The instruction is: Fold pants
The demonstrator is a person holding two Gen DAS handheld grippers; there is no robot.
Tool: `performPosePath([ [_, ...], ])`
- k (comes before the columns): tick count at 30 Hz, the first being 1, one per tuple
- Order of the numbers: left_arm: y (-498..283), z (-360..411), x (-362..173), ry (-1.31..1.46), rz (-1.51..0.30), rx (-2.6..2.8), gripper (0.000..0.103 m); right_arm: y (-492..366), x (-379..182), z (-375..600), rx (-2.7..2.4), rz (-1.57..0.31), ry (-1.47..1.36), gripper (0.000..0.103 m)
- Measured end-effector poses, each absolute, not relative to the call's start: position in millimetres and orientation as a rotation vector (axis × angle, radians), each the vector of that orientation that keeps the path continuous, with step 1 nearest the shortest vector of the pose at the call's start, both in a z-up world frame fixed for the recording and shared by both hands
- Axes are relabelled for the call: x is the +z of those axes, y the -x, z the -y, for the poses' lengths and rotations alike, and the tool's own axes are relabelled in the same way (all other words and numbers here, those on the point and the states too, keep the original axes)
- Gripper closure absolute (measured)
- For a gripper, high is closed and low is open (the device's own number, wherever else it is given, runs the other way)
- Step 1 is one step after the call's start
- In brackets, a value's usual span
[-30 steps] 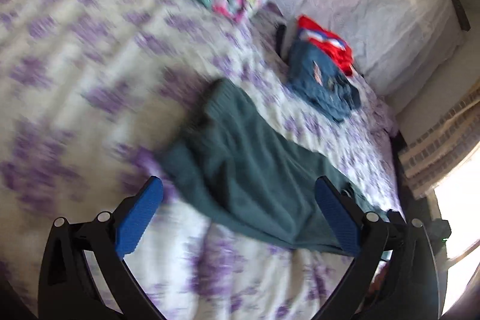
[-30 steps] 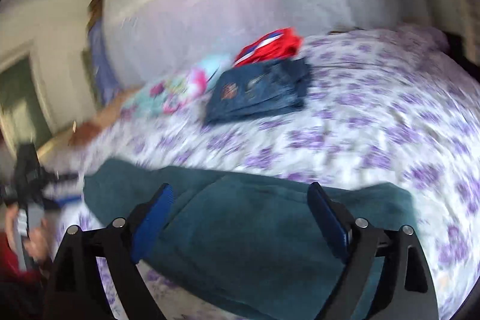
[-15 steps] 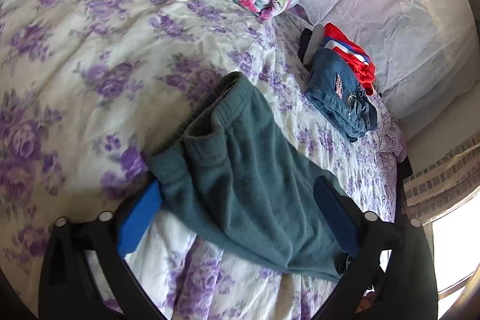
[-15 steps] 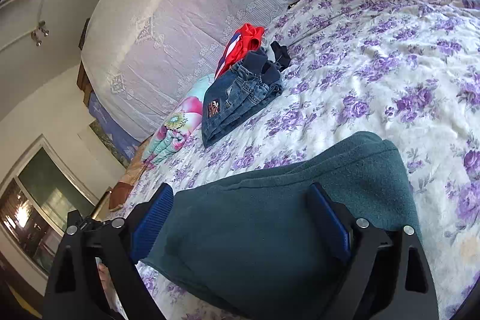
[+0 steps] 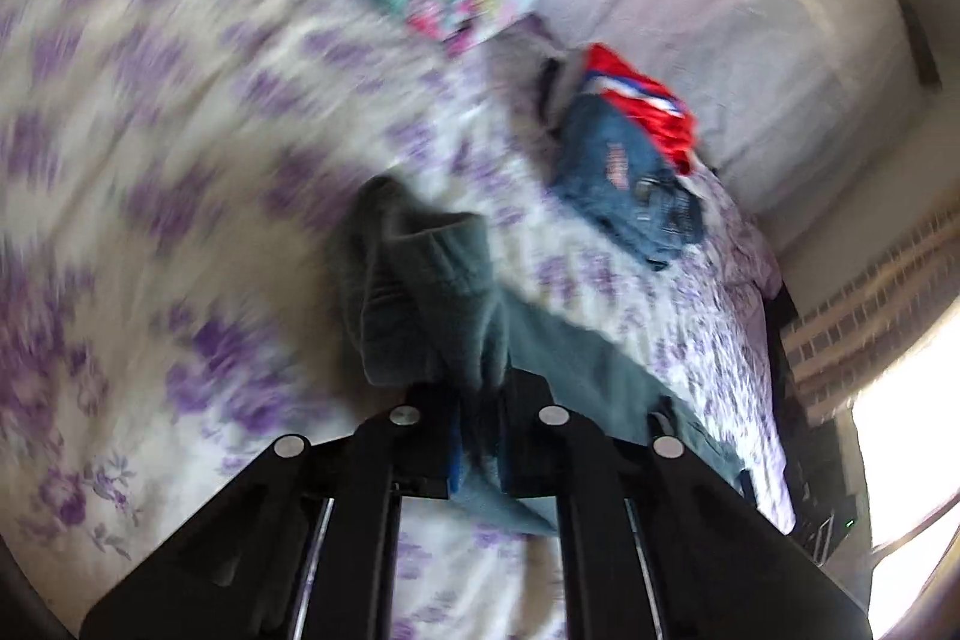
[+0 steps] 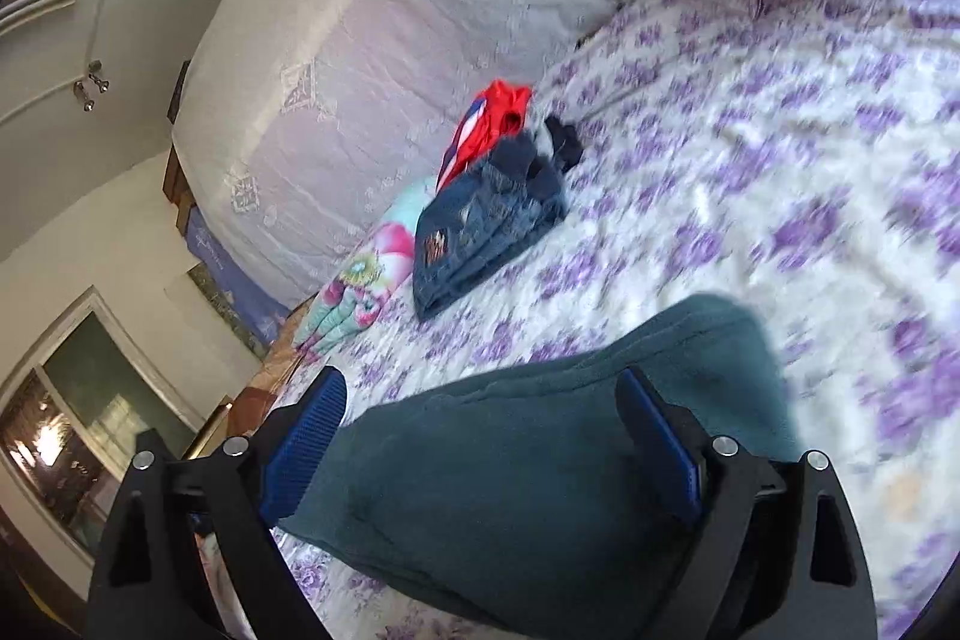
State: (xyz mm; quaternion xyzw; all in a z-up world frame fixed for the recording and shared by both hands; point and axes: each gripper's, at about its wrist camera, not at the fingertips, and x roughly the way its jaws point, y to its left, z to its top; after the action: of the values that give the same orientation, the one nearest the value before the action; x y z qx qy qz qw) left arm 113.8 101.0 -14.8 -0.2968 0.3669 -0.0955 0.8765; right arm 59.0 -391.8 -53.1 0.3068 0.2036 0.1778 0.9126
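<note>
While the left hand-held gripper [image 5: 480, 451] pinches teal pants [image 5: 420, 292], the right [image 6: 480, 451] gapes over floral bedspread [image 6: 780, 148].

Daylight floods in from blown-out window [image 5: 906, 436] right of my left tongs; glare there. Left view heavily motion-smeared, bedspread [image 5: 150, 172] flowers streaked. My right view sharper ahead, headboard [image 6: 420, 58] crisp, blur right of tongs. Fisheye bends both views, dark corners. Soft shadows, room bright.

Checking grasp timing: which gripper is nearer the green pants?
Left. The left gripper is shut on the green pants; the right gripper is open, its fingers straddling them.
</note>
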Motion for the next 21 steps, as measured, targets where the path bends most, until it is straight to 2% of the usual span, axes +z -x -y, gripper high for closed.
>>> performPosePath([
  [6,-124.8,14.5,67.3,0.254,-0.662,-0.356,0.096,-22.3,-40.1,444.4,0.146,-0.343,-0.538,0.008],
  [10,-114.6,131.3,85.6,0.039,-0.625,-0.543,0.096,-15.1,-46.4,492.8,0.074,-0.321,-0.684,0.008],
  [13,-104.1,222.9,59.0,-0.096,-0.689,-0.706,0.095,-9.1,-48.6,516.3,0.019,-0.299,-0.717,0.008],
  [15,-103.7,274.2,16.2,-0.173,-0.785,-0.741,0.092,-6.2,-49.7,527.8,-0.007,-0.291,-0.724,0.008],
  [17,-101.3,304.7,-24.4,-0.231,-0.892,-0.748,0.091,-4.3,-51.2,536.4,-0.014,-0.285,-0.744,0.008],
  [18,-93.3,312.3,-36.3,-0.269,-0.888,-0.720,0.090,-4.3,-51.3,540.6,-0.015,-0.279,-0.751,0.008],
  [20,-71.1,310.2,-28.5,-0.326,-0.757,-0.730,0.071,-6.0,-52.4,543.1,-0.013,-0.281,-0.744,0.008],
  [21,-64.5,305.7,-22.7,-0.328,-0.739,-0.760,0.046,-4.2,-53.7,542.1,-0.009,-0.285,-0.738,0.008],
])
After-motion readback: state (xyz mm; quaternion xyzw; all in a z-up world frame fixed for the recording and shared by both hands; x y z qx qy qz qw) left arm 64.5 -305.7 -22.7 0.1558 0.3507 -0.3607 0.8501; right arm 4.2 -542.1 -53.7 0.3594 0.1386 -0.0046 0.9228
